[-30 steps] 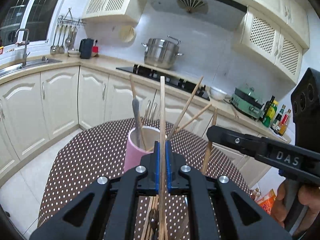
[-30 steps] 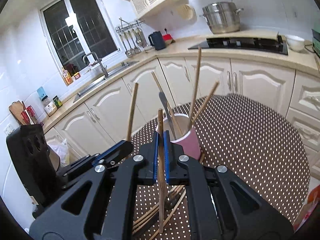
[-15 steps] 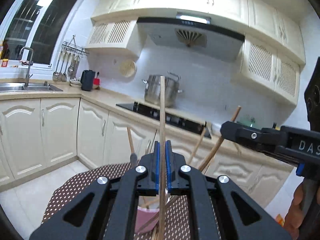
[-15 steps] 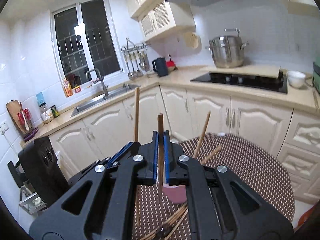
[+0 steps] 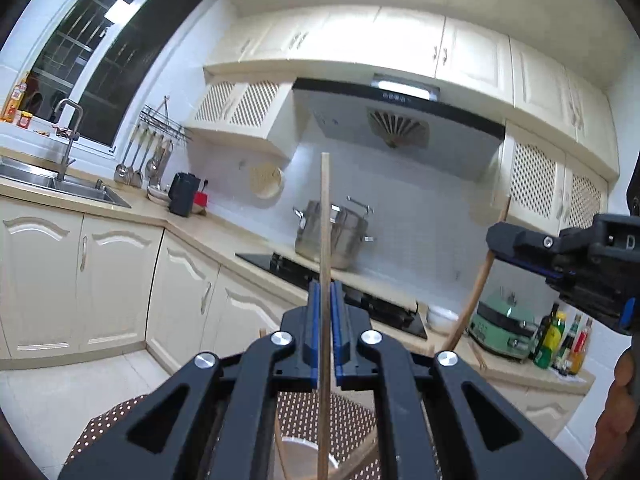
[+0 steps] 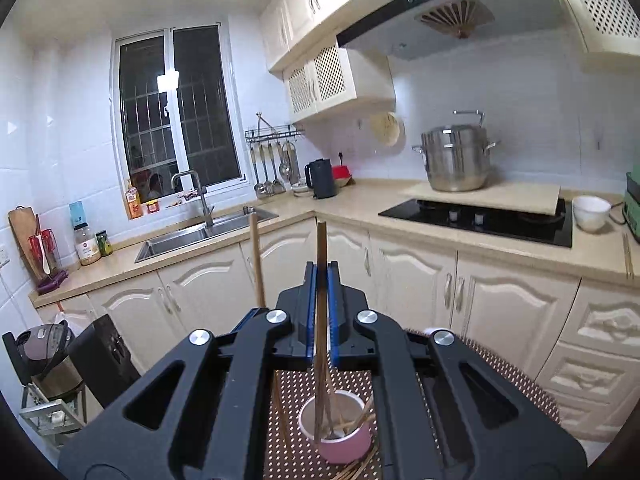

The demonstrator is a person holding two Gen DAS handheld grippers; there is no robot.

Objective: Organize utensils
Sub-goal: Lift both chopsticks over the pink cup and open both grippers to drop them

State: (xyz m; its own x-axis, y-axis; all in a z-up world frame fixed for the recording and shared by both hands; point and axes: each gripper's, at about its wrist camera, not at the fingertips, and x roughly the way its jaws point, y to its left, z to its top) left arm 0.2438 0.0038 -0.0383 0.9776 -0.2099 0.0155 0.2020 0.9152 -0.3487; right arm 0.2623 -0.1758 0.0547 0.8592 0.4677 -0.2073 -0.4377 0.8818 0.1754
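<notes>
Both grippers are carrying: left gripper jaws clamped on a pale chopstick, right gripper jaws clamped on a darker chopstick, hanging above the pink cup. Next, I reckon, lowering tips into it.

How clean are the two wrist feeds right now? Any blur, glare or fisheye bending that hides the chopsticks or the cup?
Left wrist view: fisheye bows the cabinets; the chopstick in the left gripper is sharp, the right gripper's chopstick smeared, the hood light glares. Right wrist view: sharp; the pink cup shows clearly between the gripper arms.
</notes>
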